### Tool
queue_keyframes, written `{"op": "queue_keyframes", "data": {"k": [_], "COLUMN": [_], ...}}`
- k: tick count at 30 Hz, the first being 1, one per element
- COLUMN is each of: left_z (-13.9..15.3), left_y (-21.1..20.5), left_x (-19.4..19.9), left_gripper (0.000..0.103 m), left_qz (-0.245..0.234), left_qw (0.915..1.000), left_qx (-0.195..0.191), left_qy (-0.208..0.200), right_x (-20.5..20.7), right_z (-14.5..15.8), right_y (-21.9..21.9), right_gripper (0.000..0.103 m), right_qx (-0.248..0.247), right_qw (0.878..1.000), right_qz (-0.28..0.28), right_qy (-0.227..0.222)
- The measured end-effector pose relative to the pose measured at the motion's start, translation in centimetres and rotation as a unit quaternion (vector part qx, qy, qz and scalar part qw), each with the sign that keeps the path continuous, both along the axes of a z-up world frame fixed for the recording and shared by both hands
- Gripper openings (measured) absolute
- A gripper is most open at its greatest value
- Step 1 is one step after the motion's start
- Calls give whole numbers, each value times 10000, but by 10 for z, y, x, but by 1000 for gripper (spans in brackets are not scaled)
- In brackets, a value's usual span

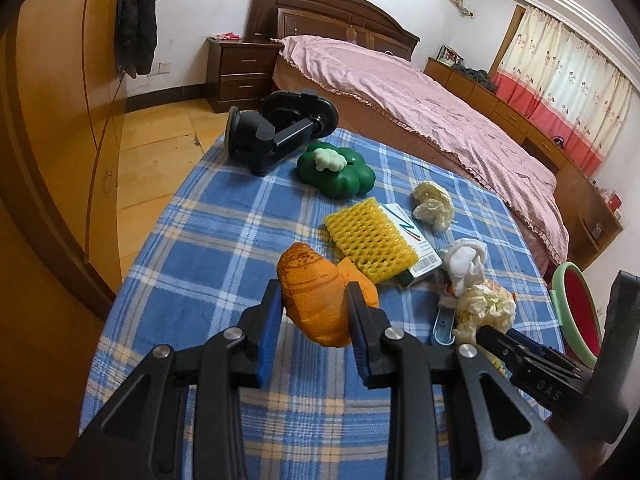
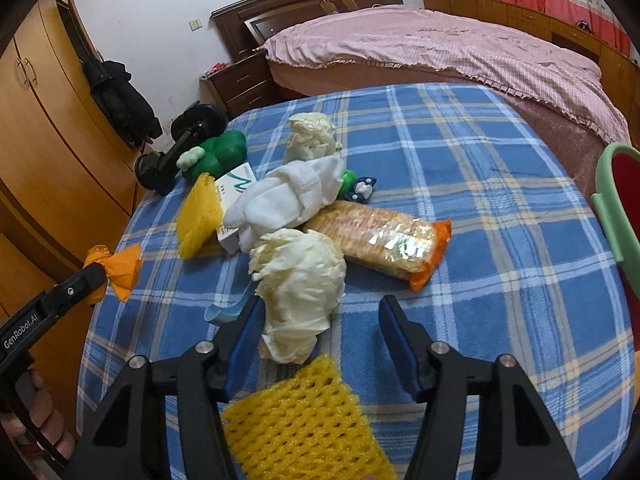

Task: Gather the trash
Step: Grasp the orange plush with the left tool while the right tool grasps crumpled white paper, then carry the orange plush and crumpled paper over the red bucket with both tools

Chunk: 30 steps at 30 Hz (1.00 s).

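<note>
The left gripper (image 1: 314, 312) is clamped on an orange crumpled wrapper (image 1: 320, 296); both blue pads press its sides, in the lower middle of the left wrist view. In the right wrist view the same wrapper (image 2: 120, 266) appears at the left edge, at the tip of that gripper.

The right gripper (image 2: 320, 336) has its jaws apart. A cream crumpled glove (image 2: 298, 280) lies between them, close to the left pad, but the right pad is clearly away from it, so nothing is gripped. No earlier picture is given, so I tell only this state.

The trash lies on a blue checked cloth (image 2: 480, 184). Above the glove, in the middle of the frame, are a white sock (image 2: 288, 200) and a packet of crackers (image 2: 384, 240) with orange ends. To the left is a yellow foam net (image 2: 198, 216) leaning on a small white box (image 2: 236, 188). A second yellow foam net (image 2: 304, 420) is at the bottom, under the gripper. Another cream crumpled ball (image 2: 310, 138) is higher up, and a green flower-shaped box (image 2: 220, 154) beside a black stand (image 2: 176, 152) at upper left. A green-rimmed red basin (image 2: 612, 200) shows at the right edge.
</note>
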State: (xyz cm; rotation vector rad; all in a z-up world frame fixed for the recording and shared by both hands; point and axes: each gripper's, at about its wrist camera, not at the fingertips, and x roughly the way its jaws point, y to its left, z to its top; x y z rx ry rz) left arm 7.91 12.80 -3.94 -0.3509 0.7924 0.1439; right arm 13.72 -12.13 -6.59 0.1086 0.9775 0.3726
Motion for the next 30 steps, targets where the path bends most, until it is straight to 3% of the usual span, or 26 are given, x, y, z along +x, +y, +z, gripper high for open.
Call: {"op": "queue_keyframes", "data": {"k": [5,12,30], "left_z": [0,7,37], "left_y": [0,-3,-32], "left_x": [-1,-5,-10], "left_gripper": [32,32,32], "left_qz": [-11,-47,-422], "left_qw": [10000,9999,9981], "left_qx": [-56,-72,-175], "left_qy": [-11,-102,-423], "right_x": [0,-4,-35], "right_z": [-2,3,49], "right_y": [2,2,-33], "right_gripper": [32,28,28], "right_qx": [150,229,554], "right_qw": [9998,9996,9963], "right_qz": [77,150,17], "right_qy": [59,-6,-659]}}
